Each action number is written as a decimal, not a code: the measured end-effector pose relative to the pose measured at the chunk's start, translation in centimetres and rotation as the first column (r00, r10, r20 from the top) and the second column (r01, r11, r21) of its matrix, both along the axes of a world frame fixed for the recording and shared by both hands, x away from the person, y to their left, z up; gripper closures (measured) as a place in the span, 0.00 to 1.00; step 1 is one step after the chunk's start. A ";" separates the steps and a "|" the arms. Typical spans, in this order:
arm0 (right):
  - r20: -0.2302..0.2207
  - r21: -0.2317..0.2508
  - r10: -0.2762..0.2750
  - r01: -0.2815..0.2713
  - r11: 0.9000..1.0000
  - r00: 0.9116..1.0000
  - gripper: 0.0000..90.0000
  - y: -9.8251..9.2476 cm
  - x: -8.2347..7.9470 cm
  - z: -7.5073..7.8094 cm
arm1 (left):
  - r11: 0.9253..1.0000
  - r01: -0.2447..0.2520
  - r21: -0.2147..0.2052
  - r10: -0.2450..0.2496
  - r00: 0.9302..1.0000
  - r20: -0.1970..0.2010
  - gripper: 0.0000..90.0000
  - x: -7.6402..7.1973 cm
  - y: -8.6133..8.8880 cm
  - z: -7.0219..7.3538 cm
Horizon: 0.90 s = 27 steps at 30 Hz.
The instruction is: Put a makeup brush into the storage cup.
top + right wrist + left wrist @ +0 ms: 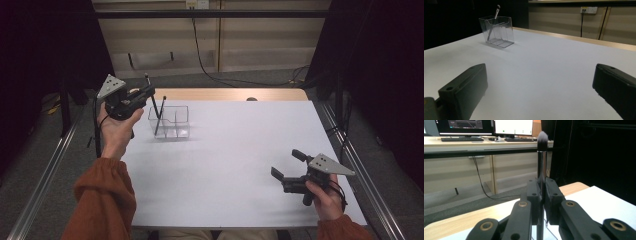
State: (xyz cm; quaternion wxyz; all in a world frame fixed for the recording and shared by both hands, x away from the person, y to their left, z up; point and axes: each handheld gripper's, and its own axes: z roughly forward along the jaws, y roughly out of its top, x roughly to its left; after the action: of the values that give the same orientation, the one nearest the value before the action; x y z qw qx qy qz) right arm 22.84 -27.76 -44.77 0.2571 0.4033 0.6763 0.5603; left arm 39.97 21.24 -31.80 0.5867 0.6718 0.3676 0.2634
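Near right, right gripper (286, 167) sits low over the white table (235, 160), jaws spread wide with nothing between them, well apart from everything else. Far left, left gripper (148, 91) is raised just left of the clear organizer (170, 122), jaws clenched on a makeup brush (541, 165) held upright, bristles up. 1 more brush (160, 115) leans inside the organizer, which stands on the table's far left part.
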 end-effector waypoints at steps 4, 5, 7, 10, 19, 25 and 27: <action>-0.001 -0.001 0.001 -0.001 1.000 1.000 0.00 0.0 -0.1 0.0 | 1.000 -0.009 0.003 0.009 1.000 0.001 0.93 0.5 -0.1 0.1; -0.001 -0.001 0.002 -0.002 1.000 1.000 0.00 0.0 -0.1 0.0 | 1.000 -0.014 0.002 0.014 1.000 -0.001 0.93 0.7 -0.1 0.1; -0.002 0.000 0.002 -0.002 1.000 1.000 0.00 0.0 -0.1 0.0 | 1.000 -0.015 0.002 0.015 1.000 -0.006 0.93 1.0 0.0 0.0; -0.004 0.000 0.000 0.000 1.000 1.000 0.00 0.0 -0.1 0.0 | 1.000 -0.023 0.003 0.023 1.000 -0.012 0.93 1.4 0.0 -0.2; -0.004 0.004 0.004 -0.004 1.000 1.000 0.00 0.0 -0.1 0.0 | 0.999 -0.038 -0.002 0.038 0.999 -0.008 0.93 2.3 -0.1 -0.5; -0.005 -0.001 0.011 -0.011 1.000 1.000 0.00 0.0 -0.2 -0.1 | 0.999 -0.043 0.006 0.043 0.999 -0.019 0.93 2.6 -0.4 -1.5; -0.005 0.001 0.010 -0.010 1.000 1.000 0.00 0.0 -0.1 -0.1 | 0.999 -0.045 0.011 0.046 0.999 -0.027 0.93 2.8 -0.5 -1.9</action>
State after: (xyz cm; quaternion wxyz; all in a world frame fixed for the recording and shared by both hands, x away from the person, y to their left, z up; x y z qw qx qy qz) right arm 22.70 -27.75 -44.88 0.2526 0.4013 0.6786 0.5610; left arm 42.73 20.77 -33.67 0.5720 0.6698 0.3894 0.2694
